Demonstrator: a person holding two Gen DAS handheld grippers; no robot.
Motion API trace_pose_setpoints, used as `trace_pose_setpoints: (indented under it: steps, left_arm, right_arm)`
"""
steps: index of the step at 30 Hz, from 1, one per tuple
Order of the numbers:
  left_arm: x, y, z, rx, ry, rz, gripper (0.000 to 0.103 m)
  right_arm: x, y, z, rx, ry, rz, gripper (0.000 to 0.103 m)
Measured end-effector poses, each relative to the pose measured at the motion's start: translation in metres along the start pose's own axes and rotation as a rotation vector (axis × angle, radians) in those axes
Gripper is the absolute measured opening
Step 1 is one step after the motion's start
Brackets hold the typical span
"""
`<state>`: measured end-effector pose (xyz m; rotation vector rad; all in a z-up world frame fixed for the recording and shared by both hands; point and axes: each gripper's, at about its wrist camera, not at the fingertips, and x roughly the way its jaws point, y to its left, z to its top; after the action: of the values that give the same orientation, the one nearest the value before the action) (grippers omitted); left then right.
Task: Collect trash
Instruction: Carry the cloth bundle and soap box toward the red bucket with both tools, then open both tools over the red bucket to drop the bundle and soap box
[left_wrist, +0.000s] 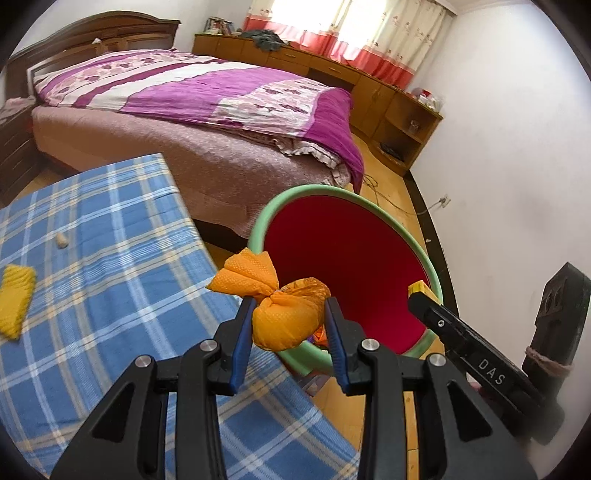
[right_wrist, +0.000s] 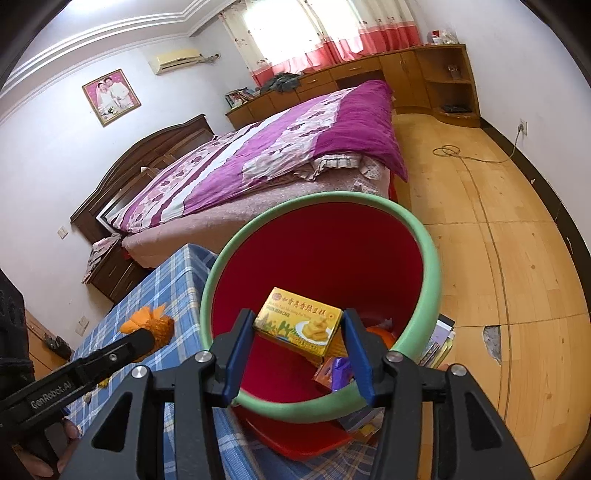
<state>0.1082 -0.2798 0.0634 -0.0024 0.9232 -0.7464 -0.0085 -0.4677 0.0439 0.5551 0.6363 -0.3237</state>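
Orange fabric: a soft tied pouch is clamped between the blue pads of the left gripper, gripped at its bulging body just below the knot.
Pouch position: it is held just short of the near green rim of the bin, above the edge of the checked table cloth.
Pouch handling: judged light and yielding; the knot neck is the firmer hold.
Yellow cardboard: a small cake box is held across its short ends by the right gripper.
Box position: directly ahead of the jaws, over the red interior of the bin.
Box handling: judged light, stiff and crushable; flat faces are gripped gently.
Bin contents: wrappers are visible at the bottom.
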Motion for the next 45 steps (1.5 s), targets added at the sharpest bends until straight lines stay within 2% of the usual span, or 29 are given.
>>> trace_pose_setpoints:
  steps: [3,7,17,19,21,24,32,45]
  left_arm:
    - [0.009,-0.006,0.002,0.023,0.014,-0.003,0.037]
    - [0.02,-0.012,0.004,0.039,0.025,-0.013,0.037]
    - [0.047,-0.027,0.005,0.076,0.063,-0.017,0.038]
    - [0.051,-0.029,0.005,0.077,0.075,-0.021,0.041]
    - [0.055,-0.03,0.004,0.076,0.083,-0.026,0.049]
    - [0.055,-0.031,0.003,0.082,0.082,-0.019,0.051]
    - [0.043,-0.026,0.001,0.073,0.064,-0.004,0.051]
    - [-0.001,0.018,-0.008,-0.007,0.015,0.055,0.051]
  right_arm:
    - [0.001,-0.006,0.005,0.008,-0.009,-0.001,0.053]
    - [0.0,-0.013,0.007,0.026,-0.017,-0.001,0.061]
    - [-0.005,-0.028,0.009,0.07,-0.037,0.007,0.062]
    - [-0.005,-0.03,0.009,0.077,-0.038,0.007,0.062]
    - [-0.004,-0.031,0.01,0.082,-0.039,0.008,0.062]
    - [-0.005,-0.033,0.009,0.086,-0.041,0.009,0.062]
    - [-0.007,-0.03,0.006,0.086,-0.035,0.015,0.064]
    - [-0.02,-0.009,-0.005,0.067,-0.023,0.033,0.068]
